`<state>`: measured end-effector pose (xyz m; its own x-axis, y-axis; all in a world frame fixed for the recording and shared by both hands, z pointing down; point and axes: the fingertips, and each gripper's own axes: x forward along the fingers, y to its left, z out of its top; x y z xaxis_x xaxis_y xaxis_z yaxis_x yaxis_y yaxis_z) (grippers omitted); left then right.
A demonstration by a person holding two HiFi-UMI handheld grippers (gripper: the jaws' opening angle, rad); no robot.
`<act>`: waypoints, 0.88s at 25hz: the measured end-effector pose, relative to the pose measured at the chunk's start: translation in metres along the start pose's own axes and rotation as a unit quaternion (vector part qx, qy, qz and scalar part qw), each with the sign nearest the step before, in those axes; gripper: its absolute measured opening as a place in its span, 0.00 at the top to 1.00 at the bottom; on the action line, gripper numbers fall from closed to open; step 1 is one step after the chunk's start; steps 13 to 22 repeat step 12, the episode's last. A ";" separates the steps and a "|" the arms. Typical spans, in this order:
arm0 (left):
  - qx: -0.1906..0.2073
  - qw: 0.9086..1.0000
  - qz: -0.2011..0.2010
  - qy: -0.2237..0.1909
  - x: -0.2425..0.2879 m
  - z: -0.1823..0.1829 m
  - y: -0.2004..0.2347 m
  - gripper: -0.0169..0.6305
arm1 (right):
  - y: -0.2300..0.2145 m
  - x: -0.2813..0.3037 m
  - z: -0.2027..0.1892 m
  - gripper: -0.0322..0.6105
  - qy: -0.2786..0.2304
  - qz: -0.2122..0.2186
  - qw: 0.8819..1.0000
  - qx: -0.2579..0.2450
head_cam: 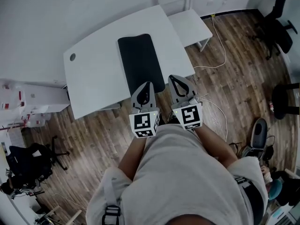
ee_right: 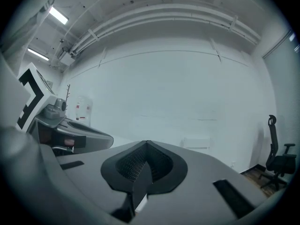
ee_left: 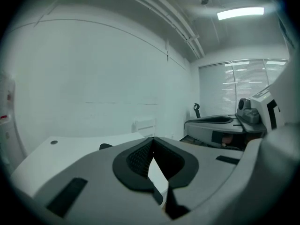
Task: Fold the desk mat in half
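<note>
A black desk mat [head_cam: 140, 62] lies flat and unfolded on the white desk [head_cam: 93, 74], its long side running away from me. Both grippers hover side by side over the desk's near edge, just short of the mat's near end. My left gripper [head_cam: 148, 84] is shut with nothing in it, and its own view shows the jaws [ee_left: 153, 139] meeting at the tips, with a sliver of the mat [ee_left: 105, 146] beyond. My right gripper [head_cam: 172, 78] is likewise shut and empty [ee_right: 146, 143]. Neither touches the mat.
A white chair [head_cam: 187, 22] stands at the desk's far right corner. A cable [head_cam: 220, 46] trails over the wooden floor. Black office chairs [head_cam: 276, 22] are at the right, another [head_cam: 28, 163] at lower left. The desk has a round grommet [head_cam: 72, 57].
</note>
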<state>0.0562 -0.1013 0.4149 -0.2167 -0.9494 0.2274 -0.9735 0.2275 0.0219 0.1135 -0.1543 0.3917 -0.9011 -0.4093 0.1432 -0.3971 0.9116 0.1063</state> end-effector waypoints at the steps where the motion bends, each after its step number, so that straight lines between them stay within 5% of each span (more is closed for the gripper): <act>1: 0.000 1.000 -0.002 0.000 -0.001 0.000 -0.002 0.96 | 0.000 -0.001 0.001 0.89 -0.001 0.000 1.000 -0.002; 22: -0.004 1.000 -0.014 -0.002 -0.007 -0.001 -0.014 0.95 | -0.001 -0.009 0.006 0.89 -0.005 -0.006 1.000 -0.009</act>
